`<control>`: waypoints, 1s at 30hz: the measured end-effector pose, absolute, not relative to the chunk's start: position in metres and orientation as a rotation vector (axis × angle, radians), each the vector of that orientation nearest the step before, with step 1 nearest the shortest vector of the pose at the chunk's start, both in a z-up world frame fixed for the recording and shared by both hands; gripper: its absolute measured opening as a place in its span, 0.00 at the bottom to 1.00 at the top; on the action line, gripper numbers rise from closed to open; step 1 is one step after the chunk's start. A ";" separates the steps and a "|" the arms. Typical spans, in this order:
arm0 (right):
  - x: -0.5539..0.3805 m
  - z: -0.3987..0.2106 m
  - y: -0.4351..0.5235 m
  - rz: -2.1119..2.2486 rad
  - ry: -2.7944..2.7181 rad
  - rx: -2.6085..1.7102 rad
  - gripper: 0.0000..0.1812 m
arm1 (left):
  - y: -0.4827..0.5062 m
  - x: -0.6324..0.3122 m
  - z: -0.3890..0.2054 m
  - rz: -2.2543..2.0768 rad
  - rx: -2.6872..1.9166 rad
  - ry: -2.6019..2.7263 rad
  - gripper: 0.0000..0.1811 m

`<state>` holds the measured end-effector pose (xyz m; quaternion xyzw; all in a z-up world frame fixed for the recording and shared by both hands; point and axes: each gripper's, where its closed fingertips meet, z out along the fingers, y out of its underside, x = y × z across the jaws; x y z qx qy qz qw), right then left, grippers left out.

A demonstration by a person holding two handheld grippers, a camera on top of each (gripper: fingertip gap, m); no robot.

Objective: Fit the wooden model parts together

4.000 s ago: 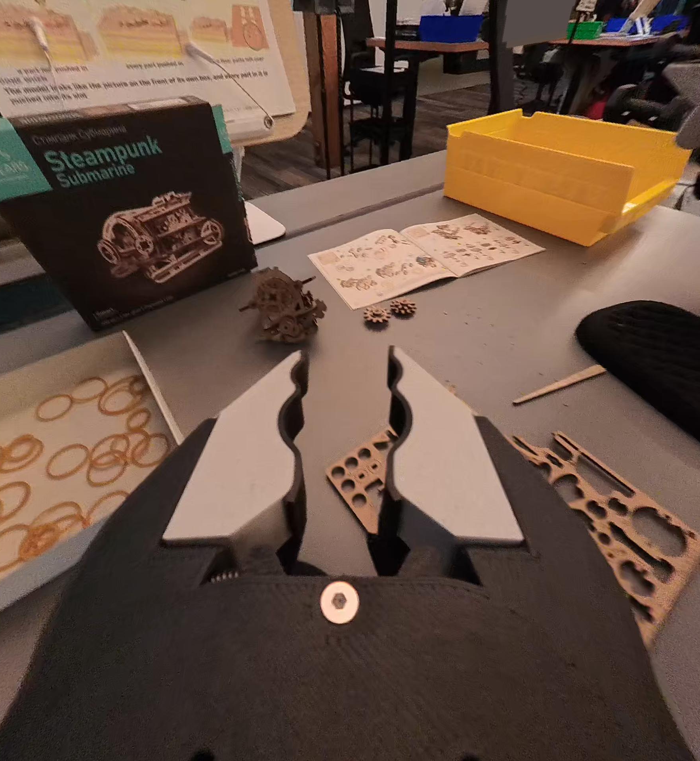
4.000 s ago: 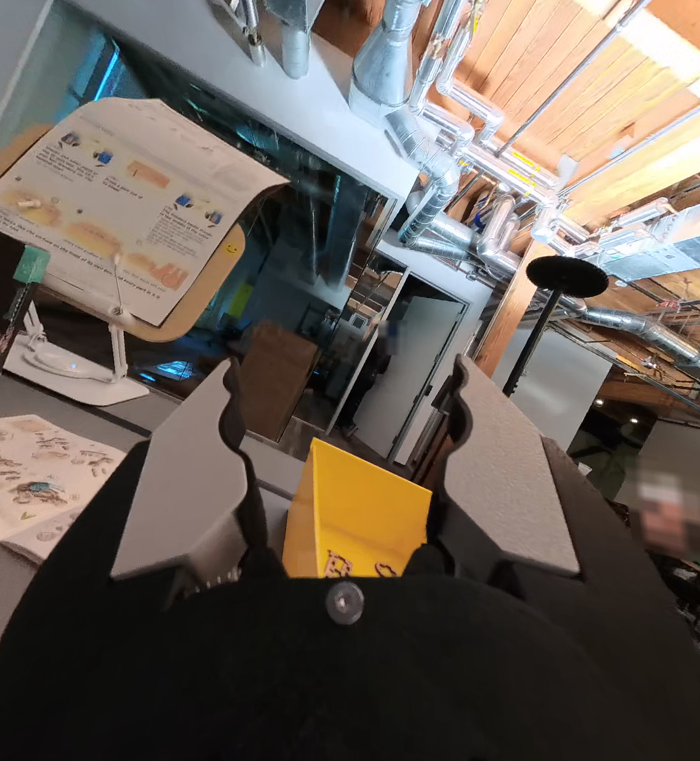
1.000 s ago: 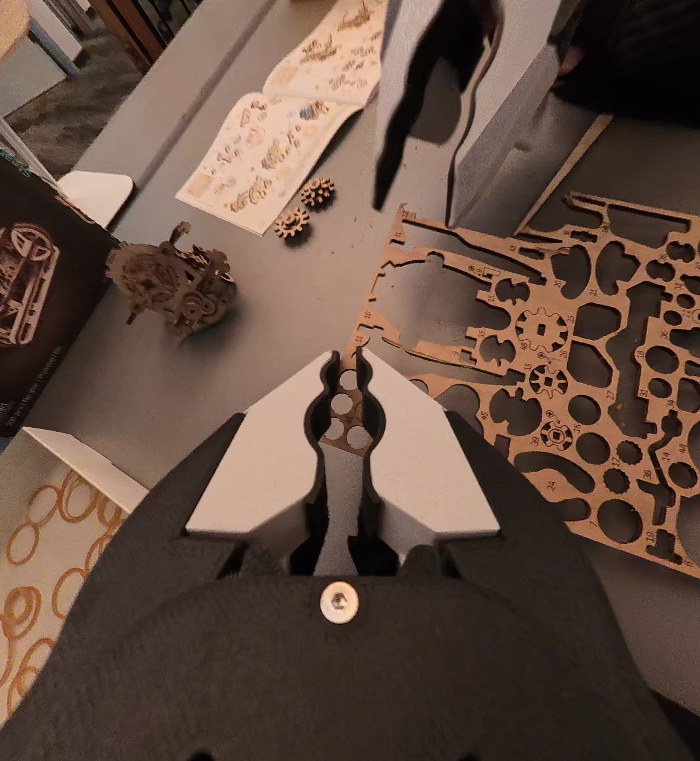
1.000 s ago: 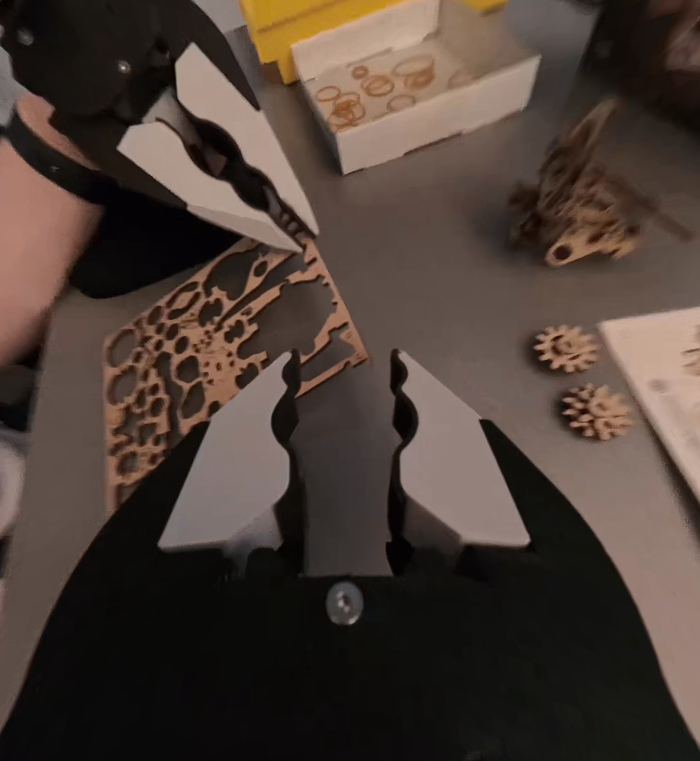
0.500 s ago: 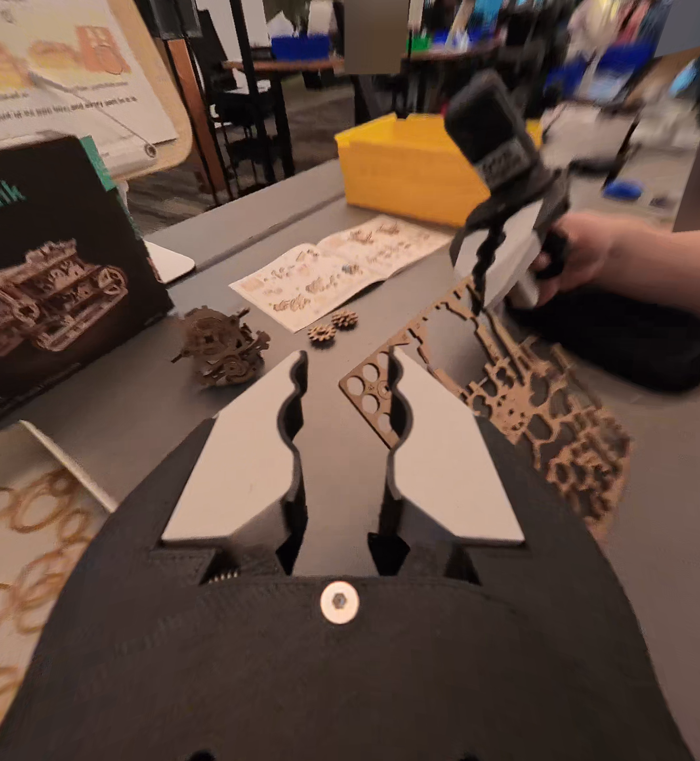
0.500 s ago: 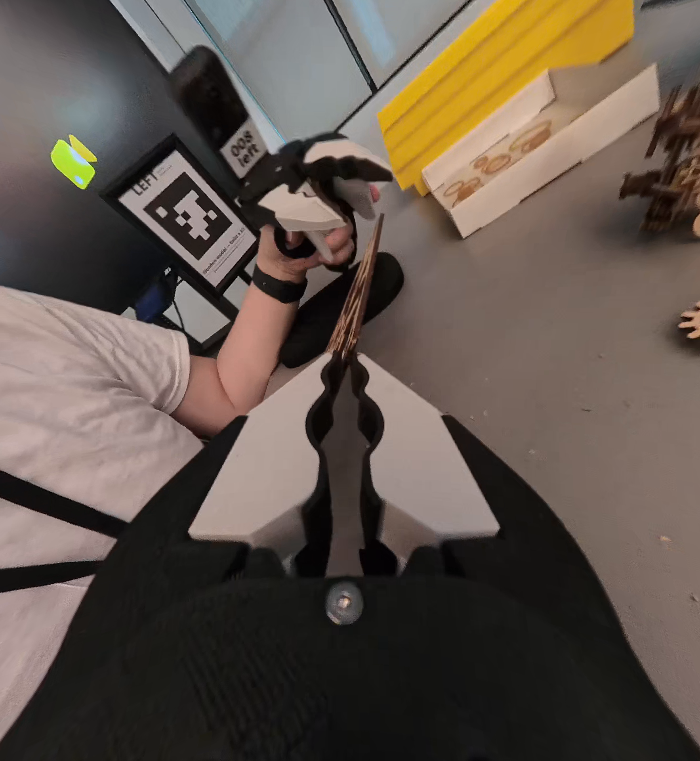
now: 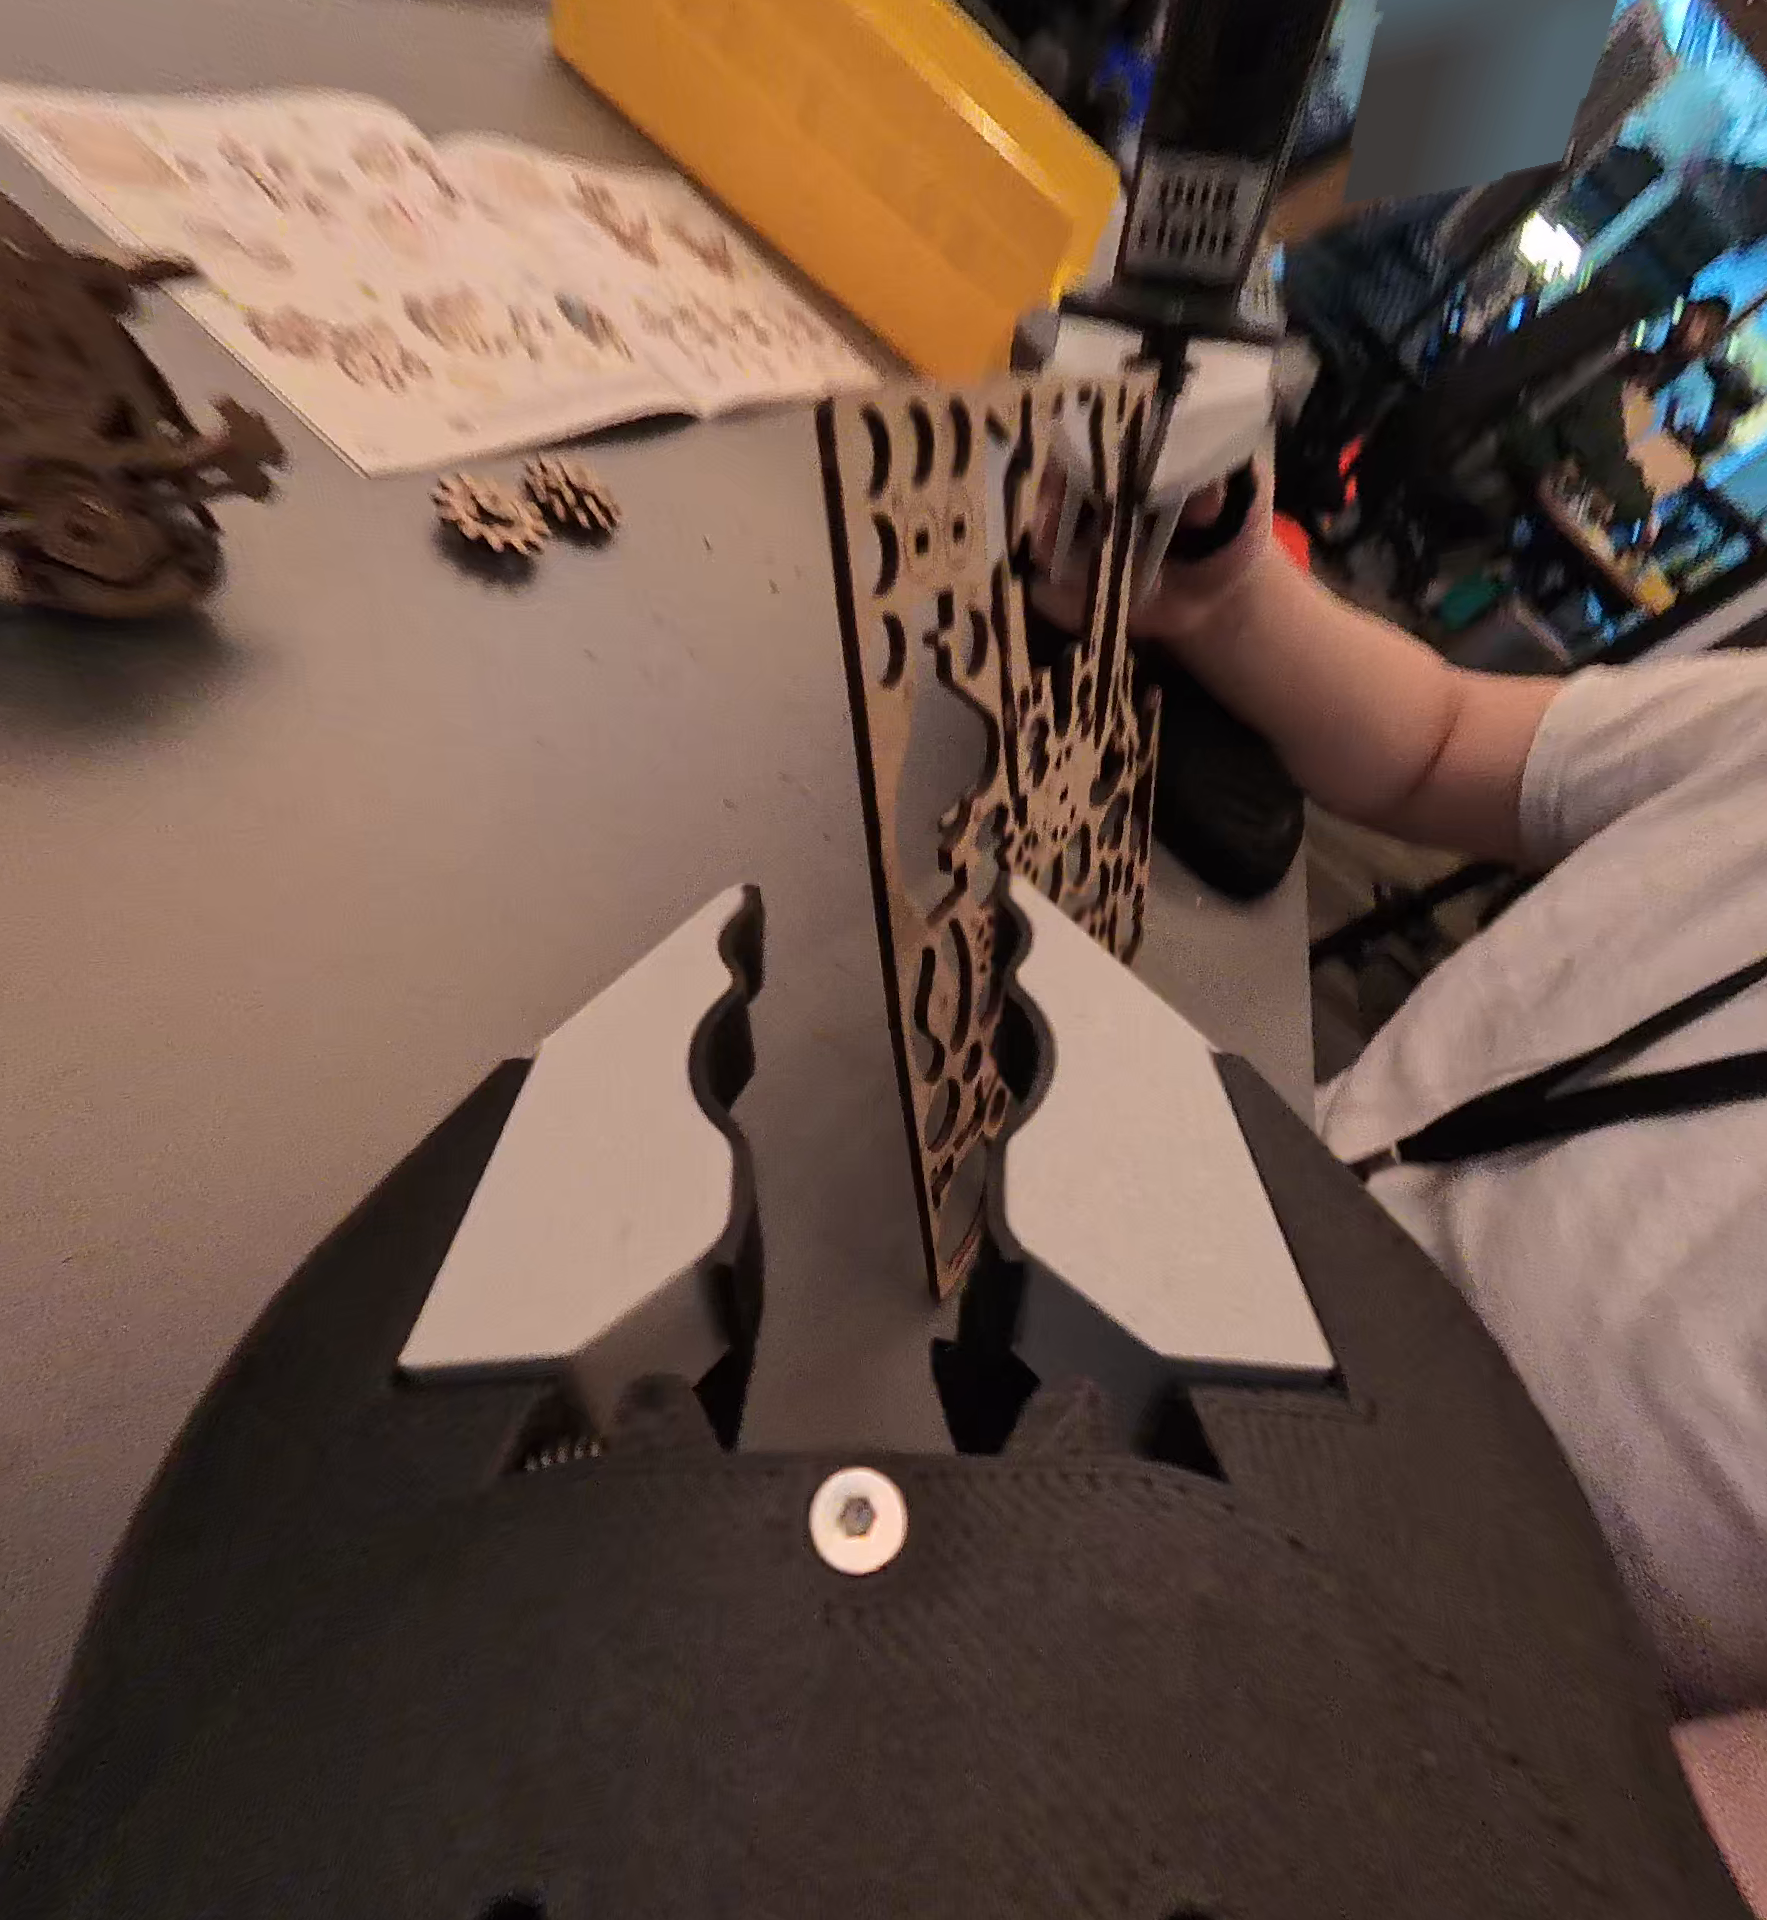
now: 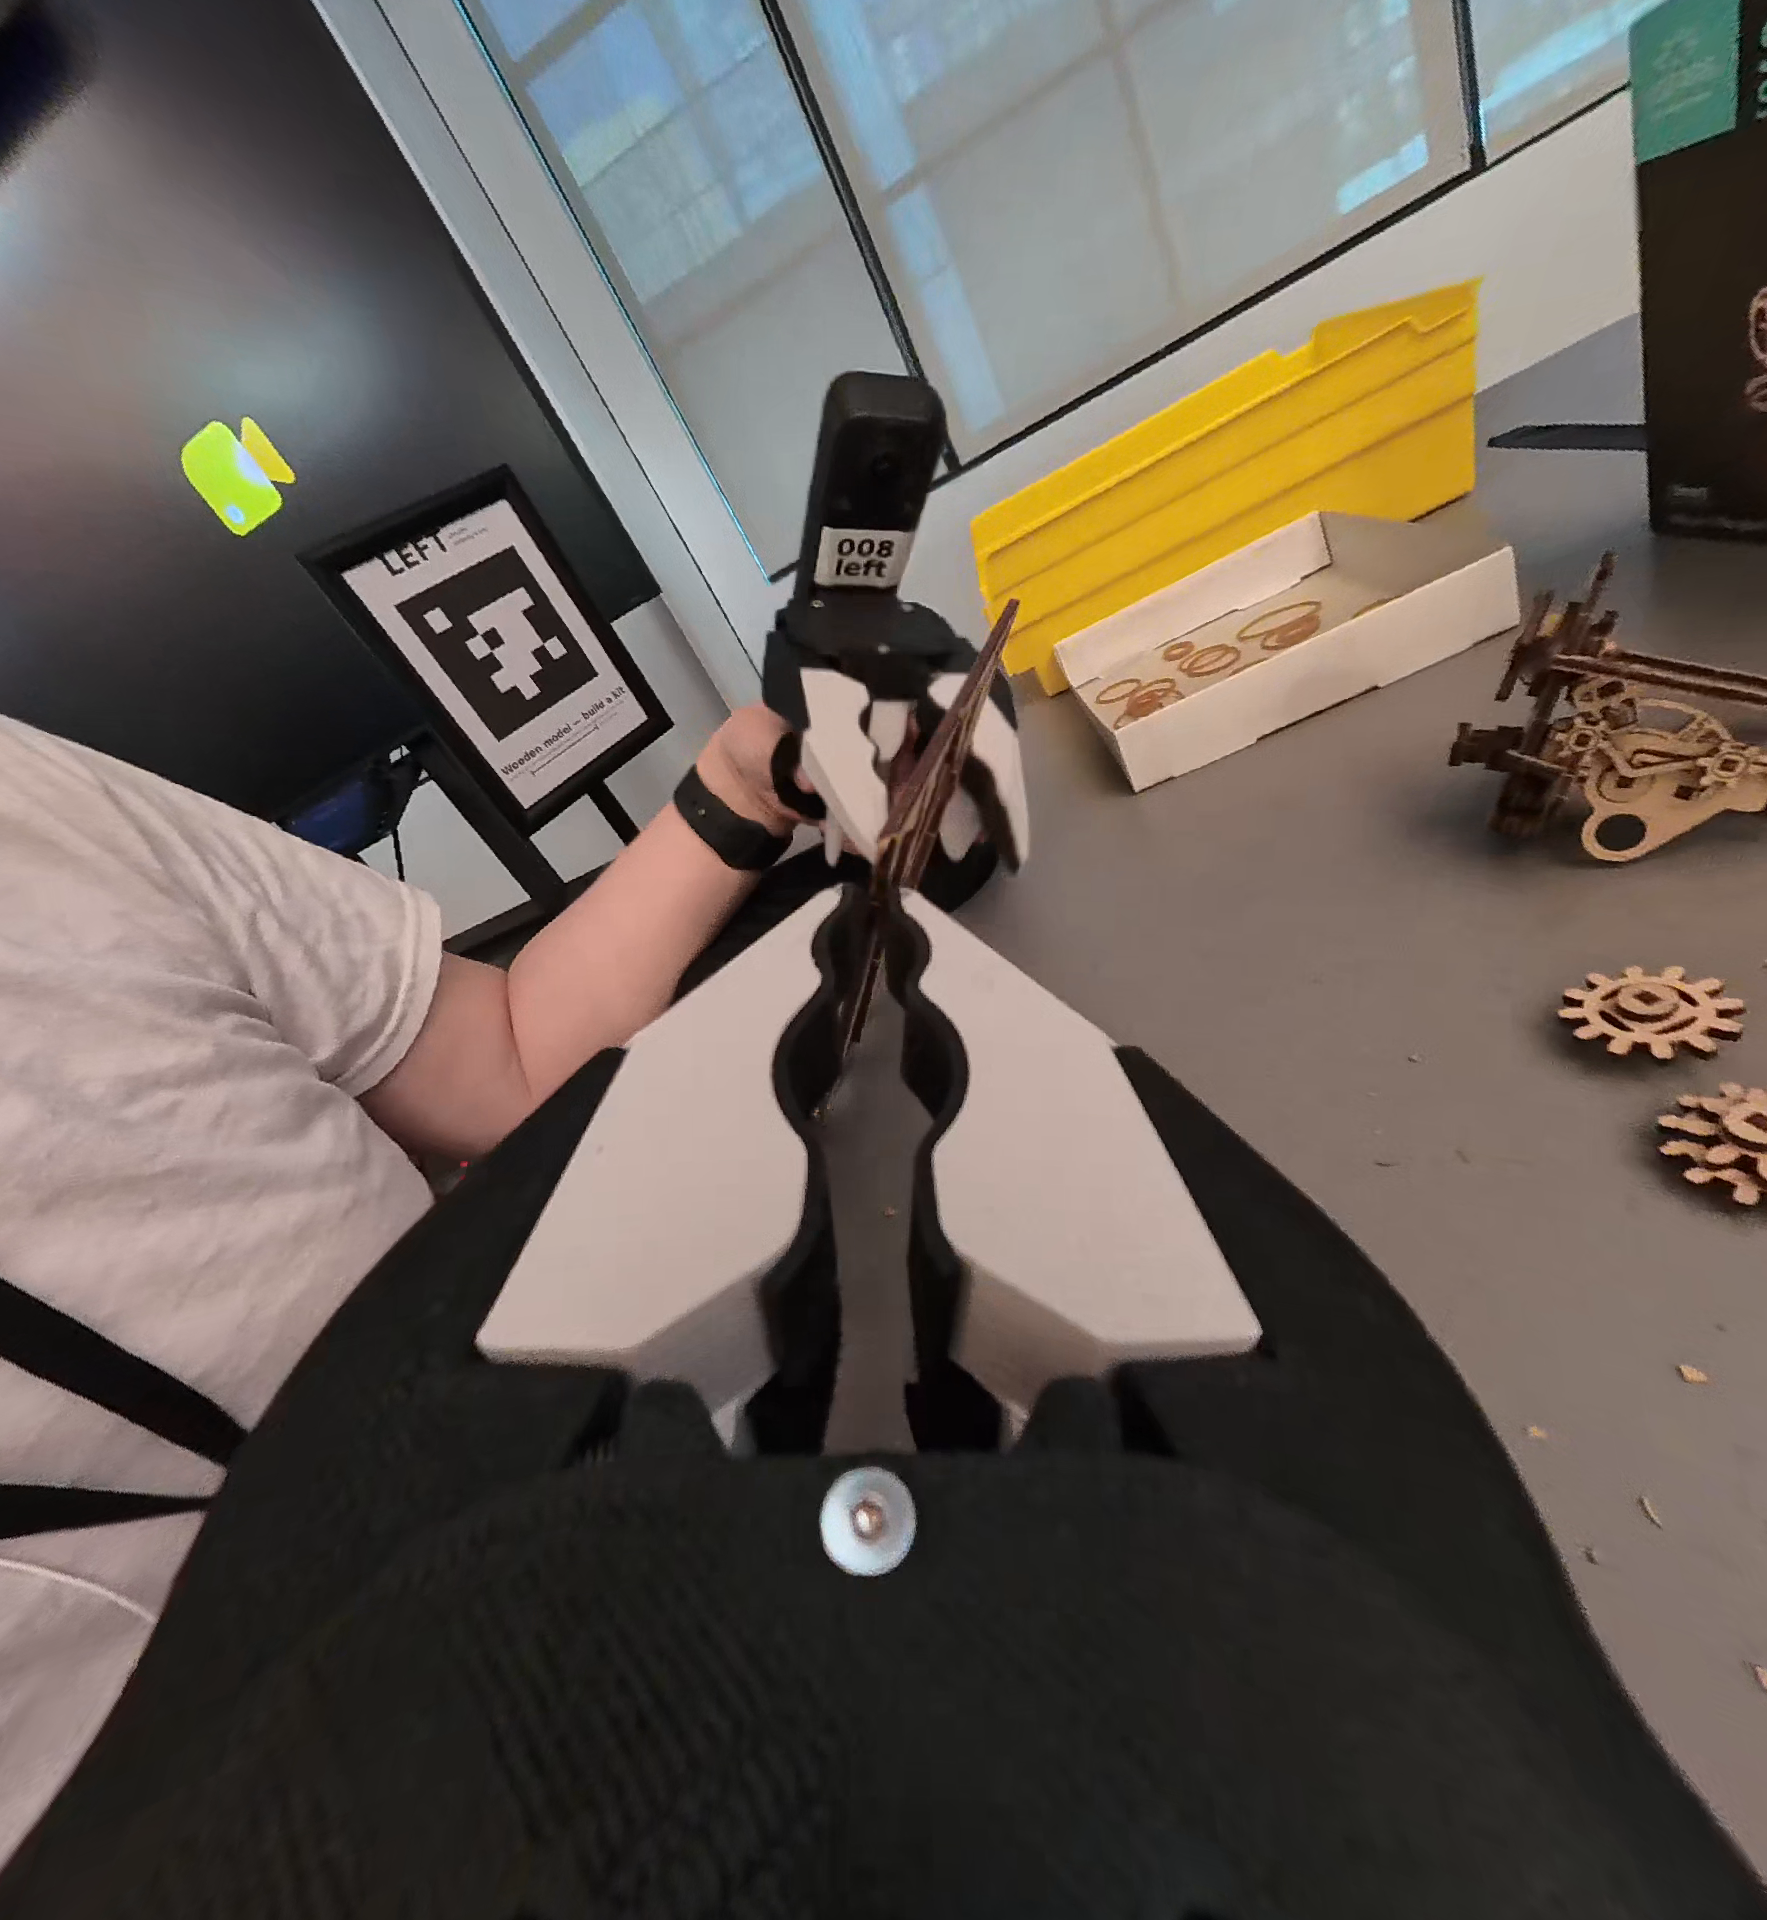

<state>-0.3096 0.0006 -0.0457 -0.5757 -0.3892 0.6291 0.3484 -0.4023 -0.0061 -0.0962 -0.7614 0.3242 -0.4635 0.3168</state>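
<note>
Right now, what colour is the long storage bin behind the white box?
Bright yellow bin; the right wrist view shows it best.

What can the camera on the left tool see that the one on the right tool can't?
Only the left wrist view shows the open booklet. Only the right wrist view shows the white tray of rings, the dark kit box and a framed sign. Both show the wooden sheet held on edge by the right tool, the two loose gears, the half-built model and the grey table.
</note>
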 end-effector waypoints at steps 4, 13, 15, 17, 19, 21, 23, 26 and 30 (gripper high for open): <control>-0.311 -0.043 -0.003 1.613 -1.029 -1.446 0.01 | -0.038 -0.384 -0.109 -1.359 -2.034 1.105 0.08; -0.298 -0.029 0.028 1.521 -0.796 -1.422 0.27 | -0.020 -0.400 -0.058 -1.338 -1.773 0.961 0.00; -0.298 -0.032 0.031 1.504 -0.791 -1.434 0.28 | -0.014 -0.408 -0.046 -1.356 -1.724 0.884 0.00; -0.301 -0.037 0.029 1.504 -0.813 -1.458 0.28 | -0.007 -0.414 -0.036 -1.385 -1.682 0.798 0.01; -0.307 -0.044 0.024 1.518 -0.851 -1.494 0.28 | 0.000 -0.419 -0.027 -1.405 -1.641 0.721 0.01; -0.314 -0.052 0.014 1.567 -0.909 -1.532 0.25 | 0.001 -0.418 -0.016 -1.491 -1.569 0.658 0.00; -0.319 -0.060 0.005 1.596 -0.964 -1.576 0.21 | 0.000 -0.414 -0.015 -1.581 -1.555 0.629 0.00; -0.320 -0.064 -0.005 1.611 -1.027 -1.601 0.04 | 0.004 -0.405 -0.029 -1.546 -1.622 0.645 0.00; -0.320 -0.065 -0.008 1.670 -1.001 -1.663 0.01 | 0.004 -0.400 -0.027 -1.543 -1.602 0.655 0.00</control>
